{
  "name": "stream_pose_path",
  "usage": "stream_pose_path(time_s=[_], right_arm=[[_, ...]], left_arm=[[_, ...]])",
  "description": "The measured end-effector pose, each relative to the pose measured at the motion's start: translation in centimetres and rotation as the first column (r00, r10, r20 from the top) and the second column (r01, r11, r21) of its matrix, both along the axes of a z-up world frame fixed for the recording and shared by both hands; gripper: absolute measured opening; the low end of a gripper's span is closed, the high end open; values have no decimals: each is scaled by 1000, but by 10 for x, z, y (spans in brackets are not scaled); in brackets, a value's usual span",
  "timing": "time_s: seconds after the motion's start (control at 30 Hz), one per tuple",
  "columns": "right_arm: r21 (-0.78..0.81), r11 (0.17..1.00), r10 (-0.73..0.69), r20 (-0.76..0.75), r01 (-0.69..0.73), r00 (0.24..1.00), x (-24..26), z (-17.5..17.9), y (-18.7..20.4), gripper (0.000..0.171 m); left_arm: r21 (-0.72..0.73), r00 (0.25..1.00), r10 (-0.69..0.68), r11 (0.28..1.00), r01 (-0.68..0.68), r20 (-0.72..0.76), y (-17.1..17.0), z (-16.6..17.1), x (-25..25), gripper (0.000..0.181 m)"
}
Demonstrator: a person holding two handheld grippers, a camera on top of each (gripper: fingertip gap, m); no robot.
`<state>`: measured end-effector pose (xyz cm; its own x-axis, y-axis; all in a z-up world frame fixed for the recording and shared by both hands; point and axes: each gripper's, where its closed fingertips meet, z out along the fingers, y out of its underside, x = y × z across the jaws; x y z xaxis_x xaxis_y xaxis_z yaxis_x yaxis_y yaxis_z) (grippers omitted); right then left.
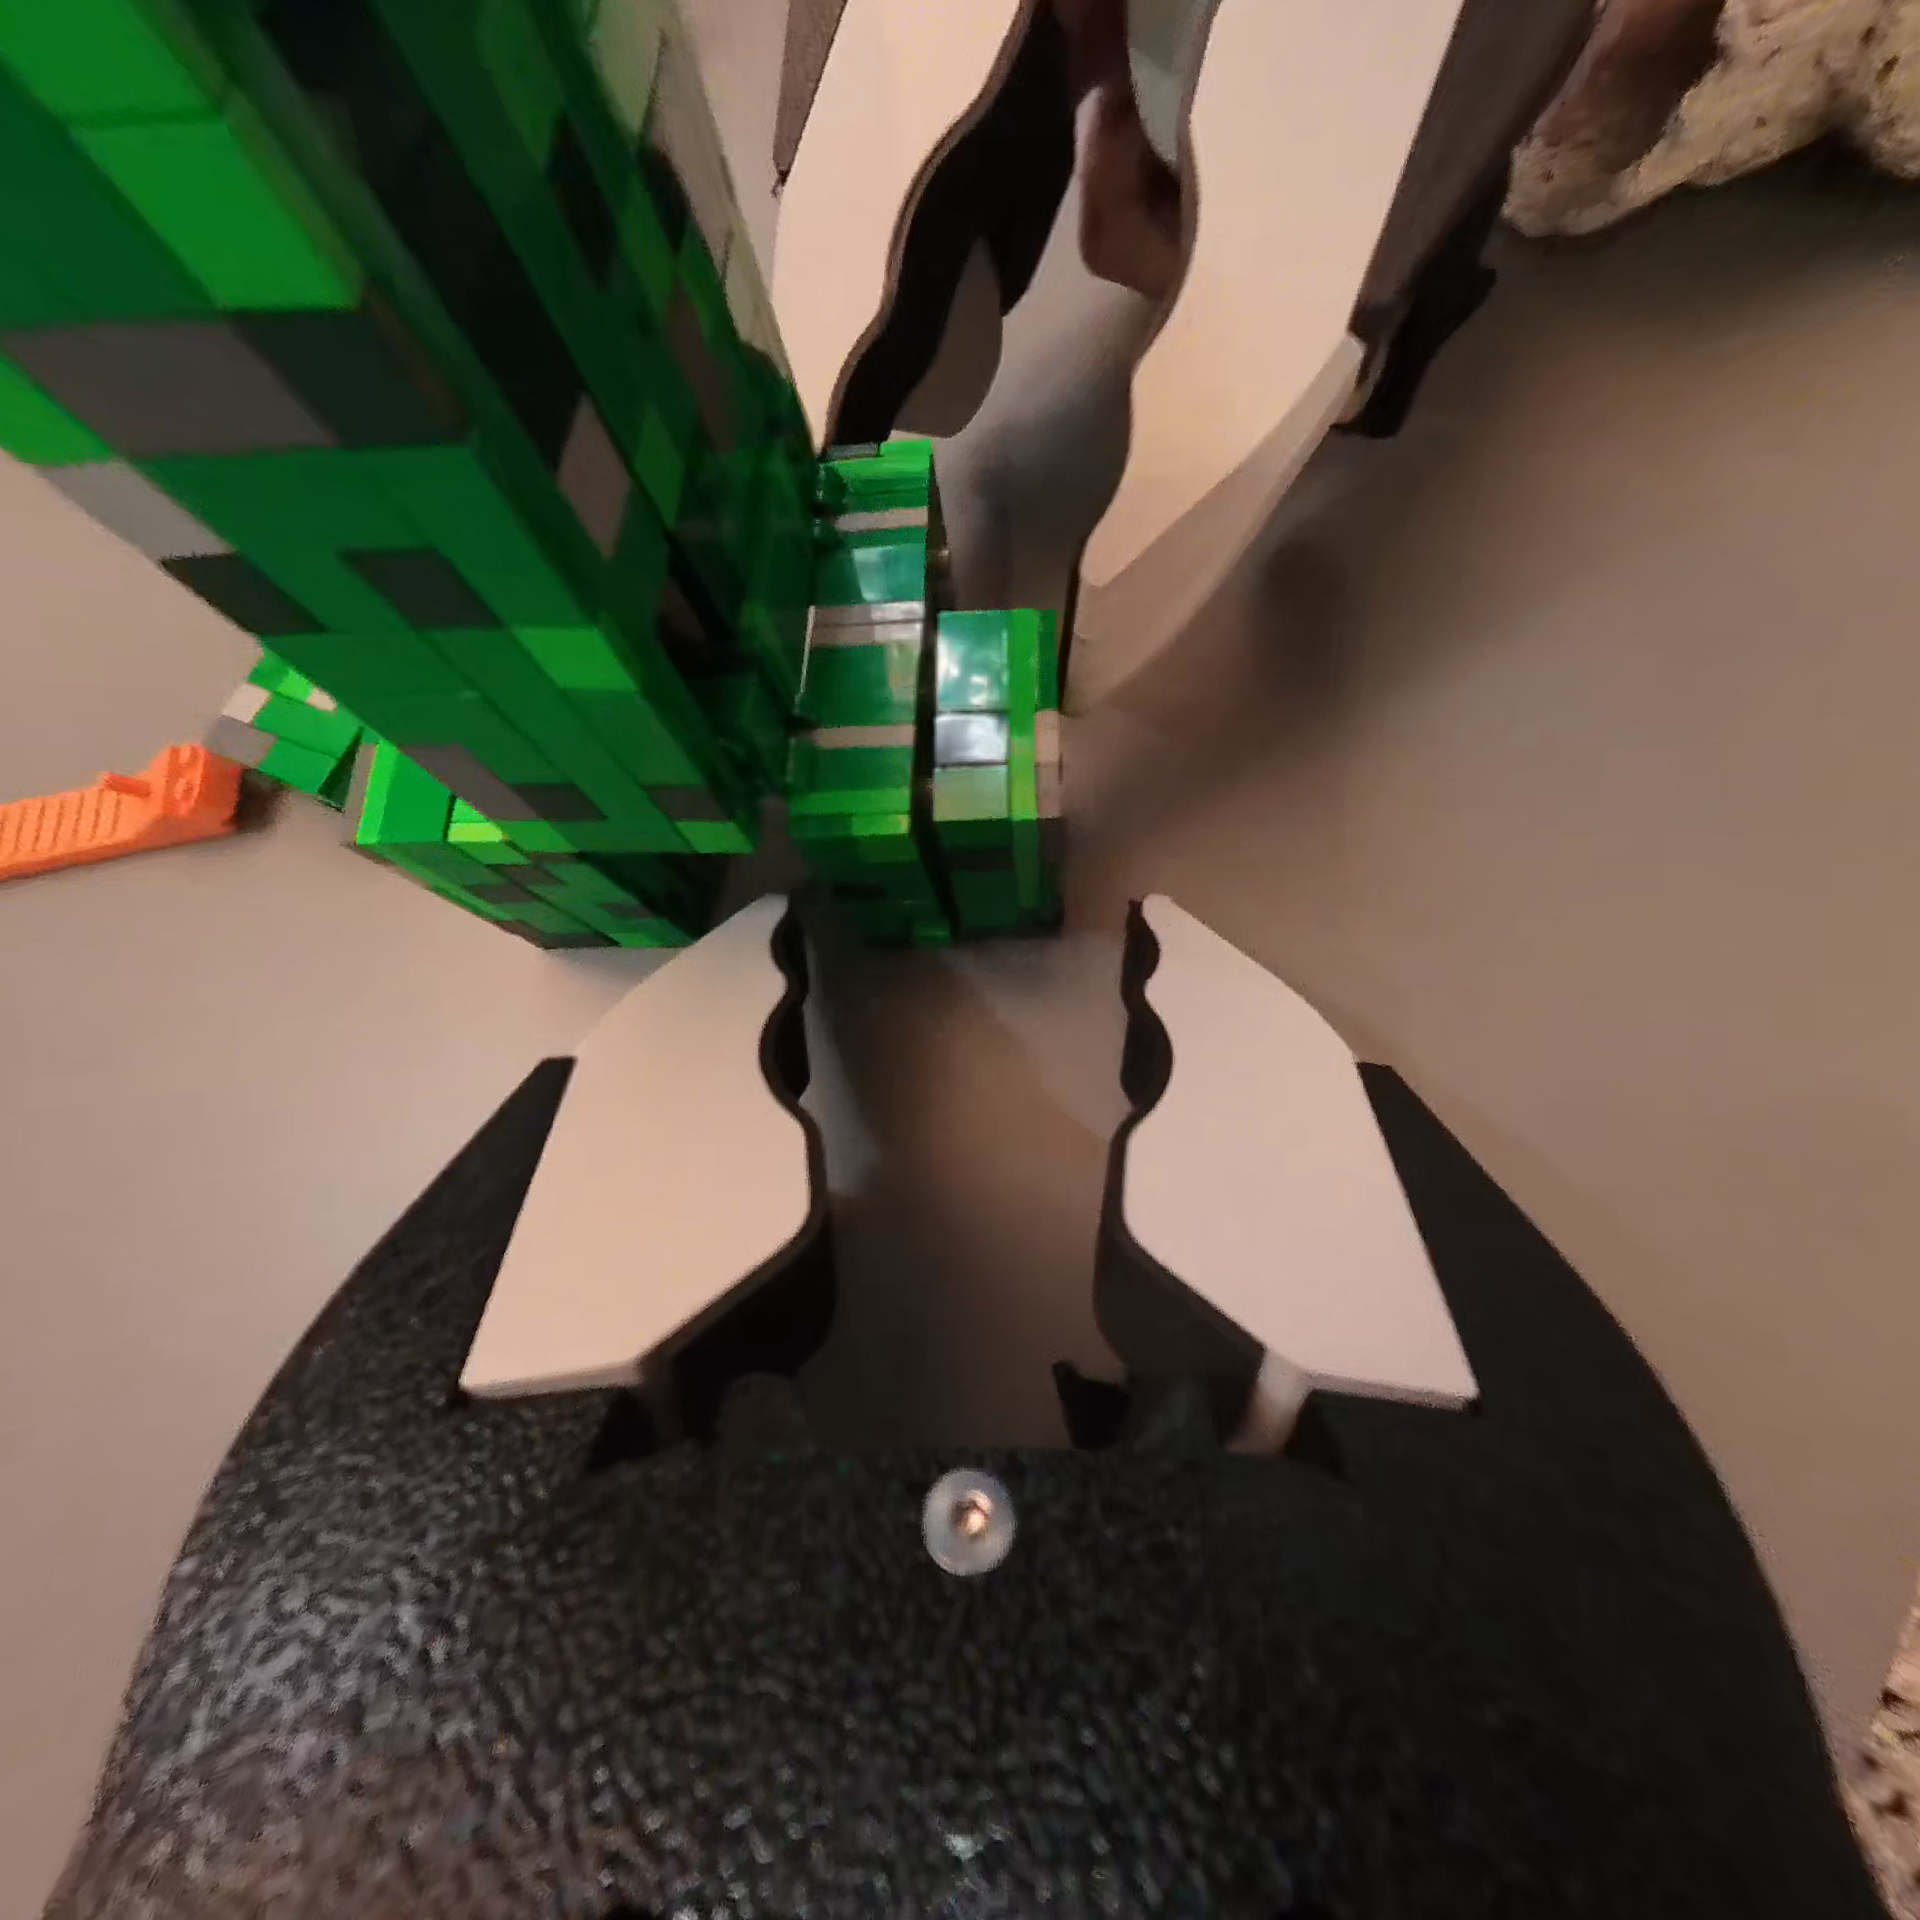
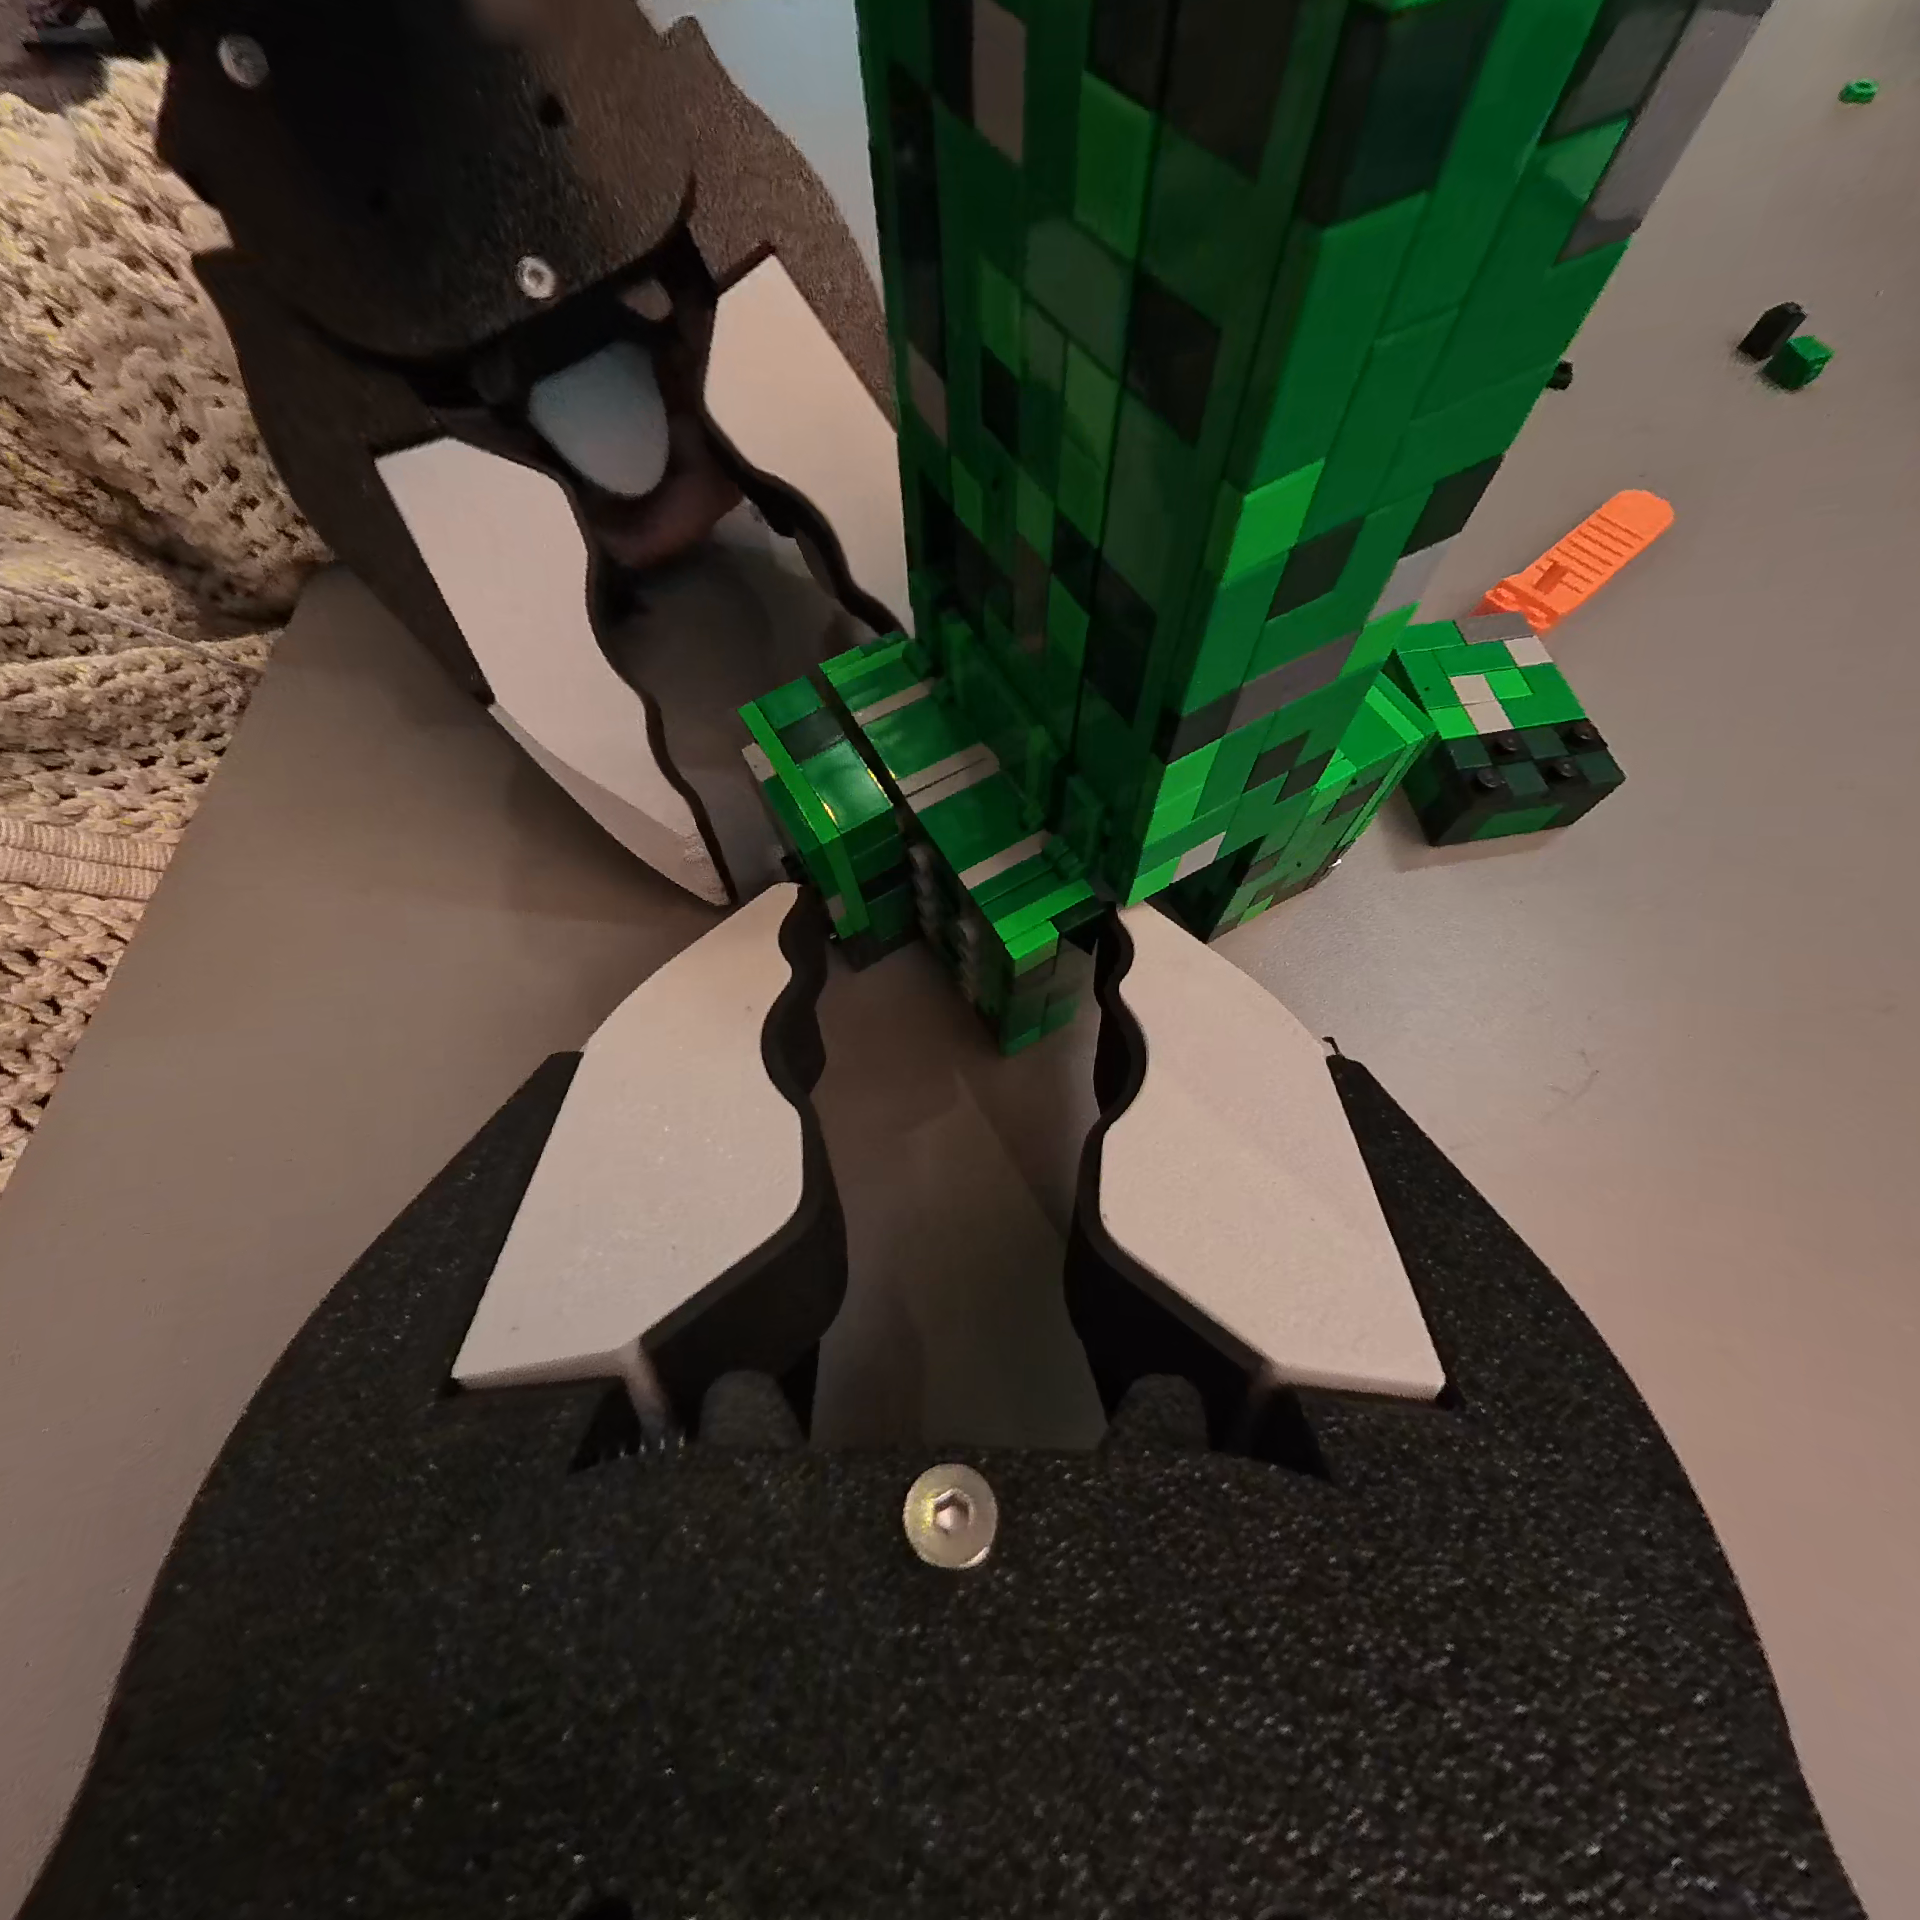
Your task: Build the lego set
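A tall green lego tower (image 2: 1195, 416) stands on the grey table; it also shows in the left wrist view (image 1: 416, 468). Two small green foot blocks (image 2: 914, 800) sit side by side against its base, also visible in the left wrist view (image 1: 904, 748). My right gripper (image 2: 951, 914) straddles these blocks with a fingertip touching each side. My left gripper (image 1: 961, 914) is open, its tips just short of the same blocks from the opposite side. Each gripper shows in the other's view: the left (image 2: 805, 758) and the right (image 1: 961, 571).
A loose green lego block (image 2: 1496, 727) and an orange brick separator (image 2: 1579, 561) lie on the far side of the tower. Small loose pieces (image 2: 1787, 353) lie farther right. A knitted blanket (image 2: 104, 520) lies off the table's left edge. One gripper's finger ends stand about 5 cm off the other's.
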<state>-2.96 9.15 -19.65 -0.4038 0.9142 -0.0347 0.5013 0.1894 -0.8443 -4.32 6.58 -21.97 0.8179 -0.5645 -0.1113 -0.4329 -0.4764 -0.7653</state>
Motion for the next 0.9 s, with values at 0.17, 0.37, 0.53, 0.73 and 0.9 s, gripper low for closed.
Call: stream_pose_path(time_s=[0.17, 0.37, 0.53, 0.73, 0.9], right_arm=[[10, 1000, -18, 19, 17, 1000, -1, -3, 0, 50], [55, 998, -30, 34, 28, 999, -1, -8, 0, 51], [54, 998, -32, 40, 30, 999, -1, -9, 0, 52], [45, 998, -34, 47, 31, 998, -1, -10, -1, 52], [42, 999, -30, 52, 27, 998, -1, -10, -1, 52]], left_arm=[[-13, 1000, -2, 1000, 2, 12, 1, -1, 0, 56], [-4, 1000, 8, 1000, -8, 3, 5, 0, -2, 54], [8, 1000, 1, 1000, -1, -8, 5, 0, -1, 53], [21, 1000, -6, 1000, 6, -21, 8, 1, -1, 49], [35, 999, -7, 999, 8, -37, 9, 1, 0, 43]])
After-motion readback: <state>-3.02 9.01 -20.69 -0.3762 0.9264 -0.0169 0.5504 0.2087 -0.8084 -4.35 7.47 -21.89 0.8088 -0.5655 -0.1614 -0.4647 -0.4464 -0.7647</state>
